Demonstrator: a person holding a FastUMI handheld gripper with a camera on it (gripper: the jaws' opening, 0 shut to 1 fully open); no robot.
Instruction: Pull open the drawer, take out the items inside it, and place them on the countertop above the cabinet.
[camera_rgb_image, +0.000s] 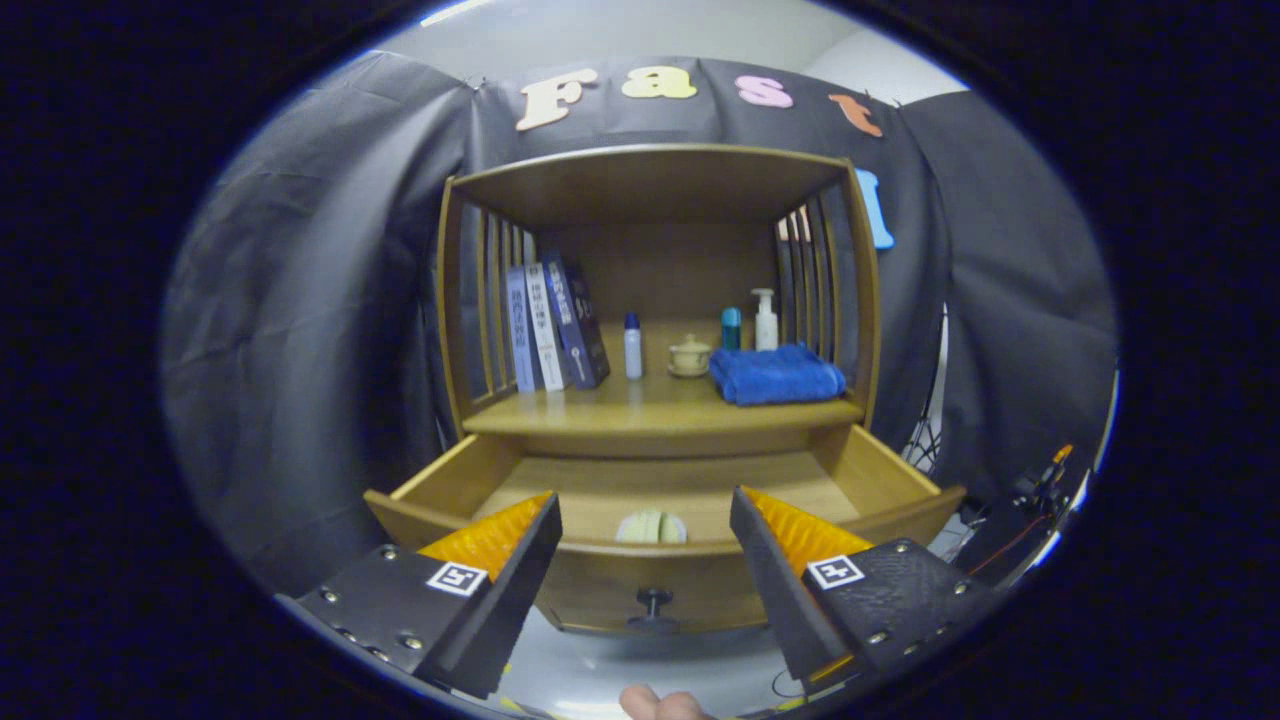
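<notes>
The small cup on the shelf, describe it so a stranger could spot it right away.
Start at the wooden cabinet beyond the open gripper. On its countertop, the cup sits between the white bottle and blue towel. It alone is squat and beige.

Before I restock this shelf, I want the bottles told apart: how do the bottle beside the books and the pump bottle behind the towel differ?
The bottle beside the books has a blue cap; the pump bottle has a white pump head. The first stands in the open, the pump bottle behind the blue towel. Both are pale and upright. The gripper fingers are open, over the drawer.
</notes>
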